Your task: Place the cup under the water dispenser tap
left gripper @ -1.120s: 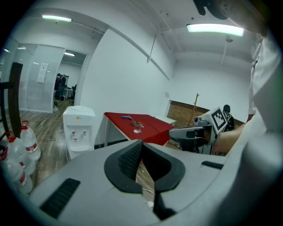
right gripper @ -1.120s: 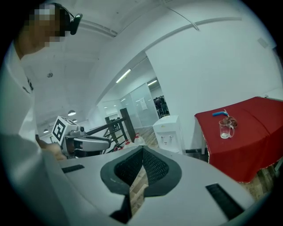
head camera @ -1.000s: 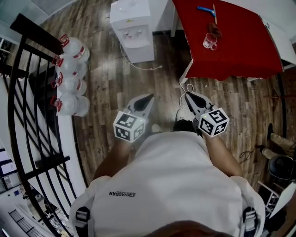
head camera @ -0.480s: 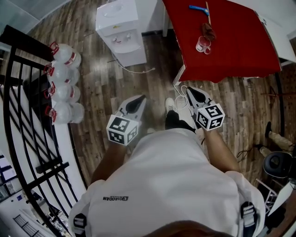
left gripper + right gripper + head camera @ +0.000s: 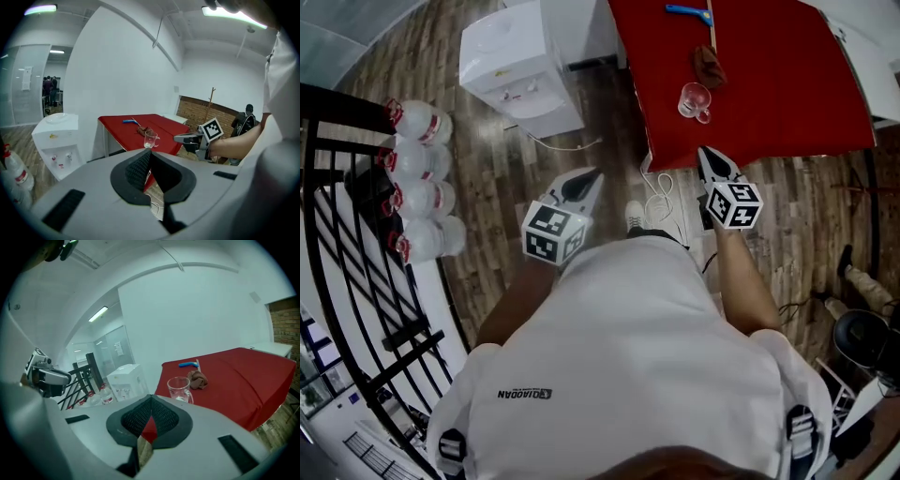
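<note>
Person has walked closer: right hand-held gripper (image 5: 706,155) is now just beside the table (image 5: 787,84) edge, jaws shut, empty. Left hand-held gripper (image 5: 592,176) likewise closed, empty. Cup (image 5: 695,100) stands near that edge, well apart from water dispenser (image 5: 511,66). Risk: closed jaws arriving fast could knock the glass over or off.

Open red tablecloth (image 5: 787,94) lies near and left of the clear glass cup (image 5: 695,100), up to the table's near edge. Just beyond the cup sits a crumpled brown cloth (image 5: 709,66) (a blue tool (image 5: 686,11) lies farther still). Bare wooden floor (image 5: 609,122) runs left to the white water dispenser (image 5: 511,66). A loose white cable (image 5: 659,199) trails across it, and clear water bottles (image 5: 417,178) line the black railing (image 5: 347,234) at the left.
</note>
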A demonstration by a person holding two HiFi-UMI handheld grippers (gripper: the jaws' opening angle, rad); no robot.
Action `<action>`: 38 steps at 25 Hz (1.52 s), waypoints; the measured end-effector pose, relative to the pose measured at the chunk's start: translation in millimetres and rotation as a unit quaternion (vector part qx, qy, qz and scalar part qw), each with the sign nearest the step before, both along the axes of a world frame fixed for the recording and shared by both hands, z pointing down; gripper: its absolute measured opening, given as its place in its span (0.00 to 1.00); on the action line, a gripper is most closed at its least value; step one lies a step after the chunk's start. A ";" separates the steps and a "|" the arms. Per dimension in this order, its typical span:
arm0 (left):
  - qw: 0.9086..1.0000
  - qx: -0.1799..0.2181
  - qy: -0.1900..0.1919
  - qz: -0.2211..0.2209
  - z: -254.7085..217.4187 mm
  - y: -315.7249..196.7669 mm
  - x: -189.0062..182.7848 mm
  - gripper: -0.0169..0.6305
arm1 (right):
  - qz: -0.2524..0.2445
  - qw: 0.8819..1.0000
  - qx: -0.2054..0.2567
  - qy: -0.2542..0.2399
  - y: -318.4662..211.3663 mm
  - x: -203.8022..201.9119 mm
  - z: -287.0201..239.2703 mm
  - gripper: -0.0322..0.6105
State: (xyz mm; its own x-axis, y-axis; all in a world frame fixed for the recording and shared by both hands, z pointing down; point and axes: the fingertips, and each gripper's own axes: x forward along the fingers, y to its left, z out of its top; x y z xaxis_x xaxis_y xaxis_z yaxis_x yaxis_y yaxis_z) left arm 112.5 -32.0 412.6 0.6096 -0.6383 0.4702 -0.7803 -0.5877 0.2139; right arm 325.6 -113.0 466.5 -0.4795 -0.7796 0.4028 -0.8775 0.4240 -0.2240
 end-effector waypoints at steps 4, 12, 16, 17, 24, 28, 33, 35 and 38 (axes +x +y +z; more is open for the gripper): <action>0.999 -0.033 0.026 -0.001 9.6 -44.5 28.8 0.02 | 0.009 1.000 -0.010 0.010 -39.1 26.4 23.5 0.07; 0.998 -0.058 0.005 0.008 26.2 -90.5 58.3 0.02 | -0.007 0.995 -0.038 0.091 -89.4 47.9 82.1 0.25; 0.997 -0.073 0.008 0.002 36.4 -95.7 57.4 0.02 | -0.027 0.990 -0.033 0.138 -107.5 47.2 96.2 0.25; 0.997 -0.074 0.005 0.001 38.9 -96.1 55.6 0.02 | -0.031 0.989 -0.033 0.143 -112.4 45.3 98.8 0.25; 0.996 -0.085 0.007 -0.012 47.6 -91.4 37.6 0.02 | -0.023 0.986 -0.033 0.162 -126.4 38.5 107.9 0.24; 0.996 -0.090 0.018 -0.022 51.7 -90.4 32.0 0.02 | -0.027 0.984 -0.027 0.174 -127.7 37.5 108.7 0.15; 0.996 -0.084 0.020 -0.027 48.4 -88.9 24.2 0.02 | -0.030 0.986 -0.017 0.166 -125.5 29.5 100.8 0.14; 0.996 -0.082 0.021 -0.031 46.8 -90.7 20.8 0.02 | -0.030 0.987 -0.012 0.159 -126.4 25.4 95.0 0.14; 0.996 -0.079 0.025 -0.037 43.5 -90.8 18.3 0.02 | -0.036 0.987 -0.016 0.156 -123.4 18.6 90.9 0.14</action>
